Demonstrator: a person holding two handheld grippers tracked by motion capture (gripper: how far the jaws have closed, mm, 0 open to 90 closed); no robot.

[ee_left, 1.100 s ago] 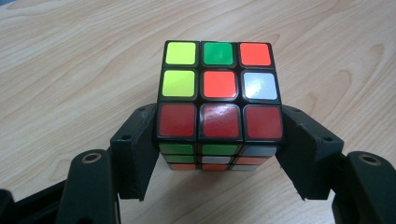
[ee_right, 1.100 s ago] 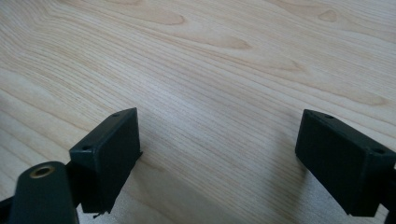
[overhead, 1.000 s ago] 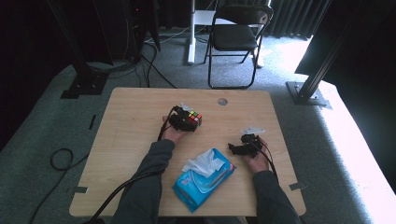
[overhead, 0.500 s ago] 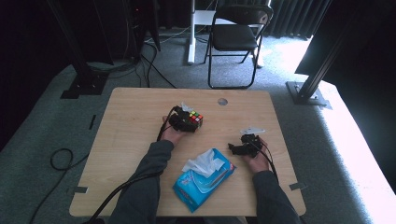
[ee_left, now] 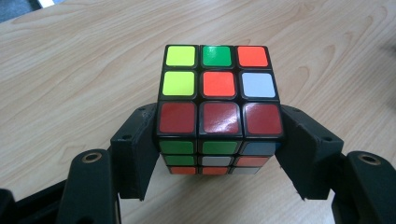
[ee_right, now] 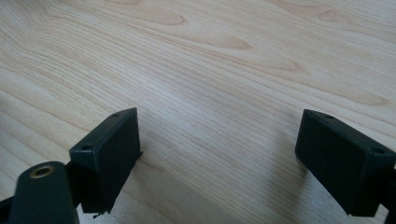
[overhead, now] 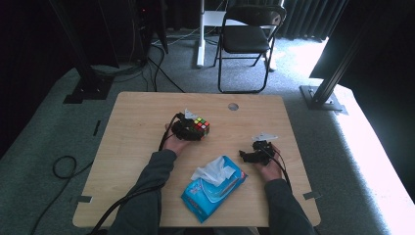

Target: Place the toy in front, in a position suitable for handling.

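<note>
From my station the cube's [ee_left: 219, 109] underside and far faces are hidden; in the left gripper view I get just its top face and the near face, and the near face's lowest row is shadowed between the jaws; whether the cube rests on the table [overhead: 137, 122] or hangs just above it I cannot tell. In the high view my left gripper [overhead: 188, 128] is a dark lump over the hand, and its jaws cannot be made out there; my forearms are cut off at the bottom edge. The right gripper [overhead: 250, 155] in that view is small and dark too.

Left fingers [ee_left: 135, 149]: set about half apart, one pad flat against each side of the cube, gripping it; the cube sits square between them, its red row nearest me, reaching past the fingertips toward the far side.

Right fingers [ee_right: 112, 149]: spread wide, nothing between them, bare wood grain running under and beyond the tips; whether the tips touch the wood I cannot tell.

Near the right fingers, toward my left hand, lies the blue wipes pack [overhead: 214, 193], a white tissue sticking out of it; it touches neither gripper.
</note>
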